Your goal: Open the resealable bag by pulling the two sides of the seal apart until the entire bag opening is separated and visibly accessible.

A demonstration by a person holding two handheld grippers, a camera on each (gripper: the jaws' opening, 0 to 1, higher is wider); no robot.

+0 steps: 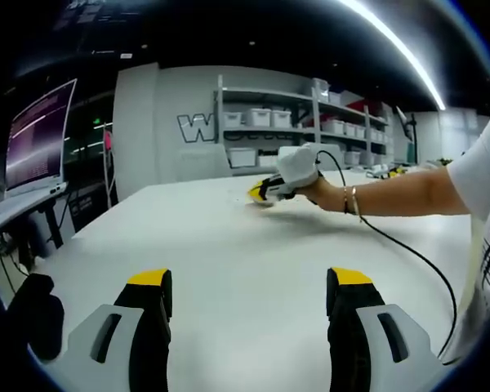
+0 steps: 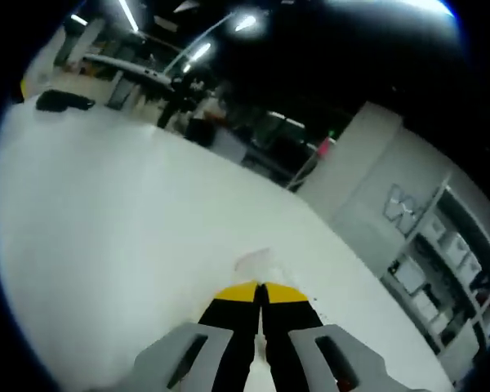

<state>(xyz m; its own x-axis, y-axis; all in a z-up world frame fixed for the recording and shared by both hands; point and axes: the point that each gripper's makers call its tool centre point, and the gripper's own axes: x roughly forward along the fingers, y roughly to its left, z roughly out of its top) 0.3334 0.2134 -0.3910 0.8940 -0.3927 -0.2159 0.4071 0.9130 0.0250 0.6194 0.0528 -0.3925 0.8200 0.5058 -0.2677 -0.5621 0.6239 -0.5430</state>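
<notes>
Two tongs are seen: the left tongs (image 1: pixel 249 298) are held wide apart and empty above the white table (image 1: pixel 229 245), while the right tongs (image 2: pixel 260 296), carried far across the table in a gloved hand (image 1: pixel 300 167), are pressed together at the tips, with a faint clear sheet, taken to be the resealable bag (image 2: pixel 255 261), lying flat on the table just ahead of them. The bag is judged thin, limp and slippery, so each lip beside the seal should be pinched. Whether film is caught between the right tips cannot be told; the seal line is not made out.
</notes>
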